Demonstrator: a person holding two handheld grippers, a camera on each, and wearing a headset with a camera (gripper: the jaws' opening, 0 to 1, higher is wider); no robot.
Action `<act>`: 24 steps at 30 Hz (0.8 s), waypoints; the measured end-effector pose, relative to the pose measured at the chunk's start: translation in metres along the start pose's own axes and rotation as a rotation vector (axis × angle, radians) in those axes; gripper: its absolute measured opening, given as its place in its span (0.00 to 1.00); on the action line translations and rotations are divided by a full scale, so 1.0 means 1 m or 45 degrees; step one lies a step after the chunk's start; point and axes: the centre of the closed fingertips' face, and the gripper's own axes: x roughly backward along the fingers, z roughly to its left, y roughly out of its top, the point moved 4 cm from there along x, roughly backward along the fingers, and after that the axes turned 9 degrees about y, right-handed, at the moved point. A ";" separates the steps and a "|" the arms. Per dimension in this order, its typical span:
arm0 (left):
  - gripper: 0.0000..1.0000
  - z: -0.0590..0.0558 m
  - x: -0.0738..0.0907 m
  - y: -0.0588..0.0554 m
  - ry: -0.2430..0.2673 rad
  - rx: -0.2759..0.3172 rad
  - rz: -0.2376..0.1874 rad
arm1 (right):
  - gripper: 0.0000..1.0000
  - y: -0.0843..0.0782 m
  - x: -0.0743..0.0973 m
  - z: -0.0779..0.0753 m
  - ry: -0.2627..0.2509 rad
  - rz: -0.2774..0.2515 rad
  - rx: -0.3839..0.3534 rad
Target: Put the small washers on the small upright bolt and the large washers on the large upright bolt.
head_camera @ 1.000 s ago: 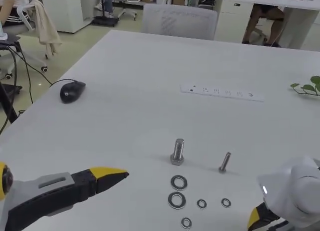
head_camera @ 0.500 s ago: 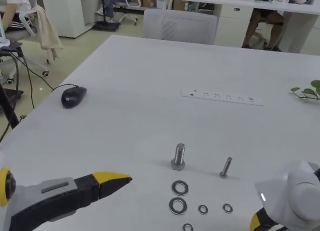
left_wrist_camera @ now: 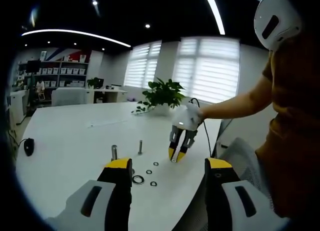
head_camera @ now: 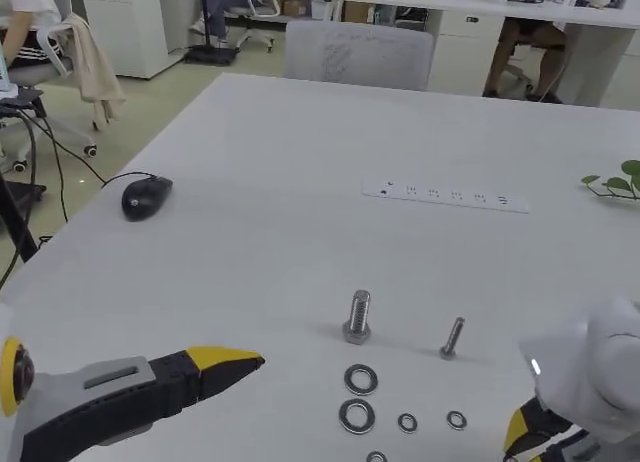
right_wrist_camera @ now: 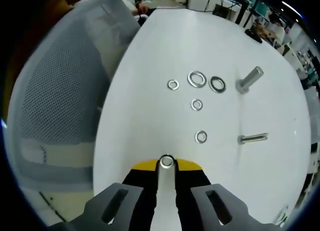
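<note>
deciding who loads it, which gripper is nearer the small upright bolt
Right. The right gripper, gripping a small washer, sits right of the small upright bolt, toward the person; the left gripper is farther left, past the large upright bolt.

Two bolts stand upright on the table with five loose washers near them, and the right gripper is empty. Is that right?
Not quite. The right gripper is not empty: the right gripper view shows a small washer pinched between its tips. The rest is as you said.
</note>
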 end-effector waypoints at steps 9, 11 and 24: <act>0.58 -0.001 0.000 0.001 0.000 0.001 -0.007 | 0.12 0.003 0.017 -0.010 -0.039 -0.008 -0.006; 0.58 -0.002 0.000 0.000 0.000 -0.002 -0.005 | 0.12 0.004 0.022 -0.015 -0.057 -0.008 -0.009; 0.58 -0.004 -0.001 0.002 -0.003 -0.004 -0.010 | 0.12 0.006 0.053 -0.047 -0.157 -0.017 -0.018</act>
